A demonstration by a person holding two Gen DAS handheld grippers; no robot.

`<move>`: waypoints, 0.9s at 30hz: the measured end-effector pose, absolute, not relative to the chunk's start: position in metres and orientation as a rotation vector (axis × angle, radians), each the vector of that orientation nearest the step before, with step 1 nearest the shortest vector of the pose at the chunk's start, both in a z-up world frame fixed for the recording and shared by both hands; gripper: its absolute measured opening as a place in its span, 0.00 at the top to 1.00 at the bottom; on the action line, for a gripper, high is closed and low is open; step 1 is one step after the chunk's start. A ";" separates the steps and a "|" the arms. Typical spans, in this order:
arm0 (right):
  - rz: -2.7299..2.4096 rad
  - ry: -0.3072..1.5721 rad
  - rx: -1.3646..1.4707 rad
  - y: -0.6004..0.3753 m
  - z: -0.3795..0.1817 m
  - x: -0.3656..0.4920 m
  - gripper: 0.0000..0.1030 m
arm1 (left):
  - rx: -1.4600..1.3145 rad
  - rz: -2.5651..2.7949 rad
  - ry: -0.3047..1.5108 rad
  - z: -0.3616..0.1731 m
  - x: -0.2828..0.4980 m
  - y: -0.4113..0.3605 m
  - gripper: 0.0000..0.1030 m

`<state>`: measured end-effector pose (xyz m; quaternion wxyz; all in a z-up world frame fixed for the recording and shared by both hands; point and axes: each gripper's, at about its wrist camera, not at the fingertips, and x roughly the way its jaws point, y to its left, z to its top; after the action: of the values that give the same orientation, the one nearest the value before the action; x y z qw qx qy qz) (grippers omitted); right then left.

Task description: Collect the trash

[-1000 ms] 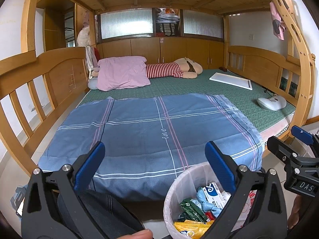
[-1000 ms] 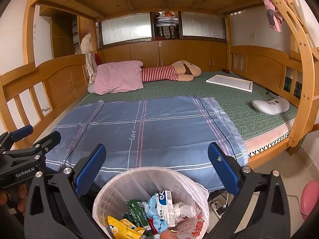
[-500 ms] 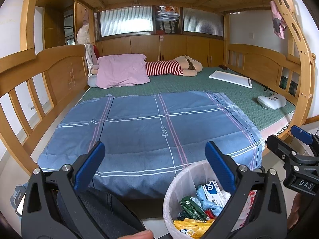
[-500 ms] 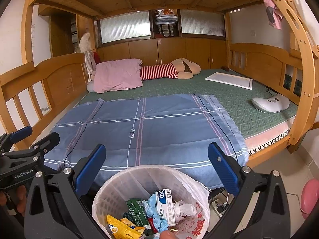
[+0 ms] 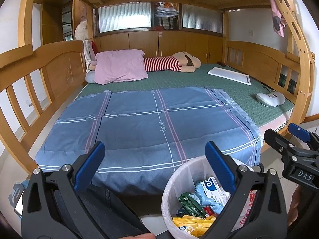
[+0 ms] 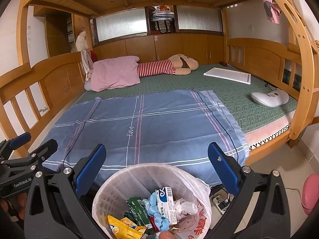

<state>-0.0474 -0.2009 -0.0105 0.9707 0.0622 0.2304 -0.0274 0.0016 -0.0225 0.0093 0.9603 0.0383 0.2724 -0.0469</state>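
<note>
The trash bin (image 6: 151, 201) sits upright on the floor right at the foot edge of the bed (image 6: 239, 91), mouth pointing straight up, lined with a thin white bag (image 6: 199, 215) whose rim folds over the outside. It's pretty full: a yellow snack wrapper (image 6: 123, 227), a green packet (image 6: 137, 211), some crumpled blue stuff (image 6: 155, 205) and a small white box (image 6: 166, 205) with a barcode standing on end, its long side running roughly up and away from the right camera. In the left wrist view the same bin (image 5: 175, 195) is off to the lower right, partly behind one blue pad.

Both sets of tongs are spread wide with nothing between them. The right tongs (image 6: 157, 167) hang just above the bin, the rim sitting between the two pads. The left tongs (image 5: 155, 165) are out over the near edge of the blue plaid sheet (image 5: 151, 123), with a dark jeans-covered leg (image 5: 99, 205) below them.

Around it: the sheet hangs over the bed edge just behind the bin. Further back there's a pink pillow (image 6: 115, 72), a long plush toy in a red-striped shirt (image 6: 169, 66), a flat white board (image 6: 227, 74) and a white handheld gadget (image 6: 269, 98) on the green mat. A power strip (image 6: 221, 201) lies on the floor just right of the bin, and something round and pink (image 6: 311, 193) is at the right edge.
</note>
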 end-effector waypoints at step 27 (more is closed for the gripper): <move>-0.054 0.485 0.114 -0.198 -0.014 -0.040 0.03 | 0.060 -0.107 0.585 0.004 0.007 -0.021 0.03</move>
<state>-0.0400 -0.1978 -0.0141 0.9687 0.0566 0.2401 -0.0267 0.0073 -0.0206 0.0035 0.9556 0.0294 0.2883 -0.0529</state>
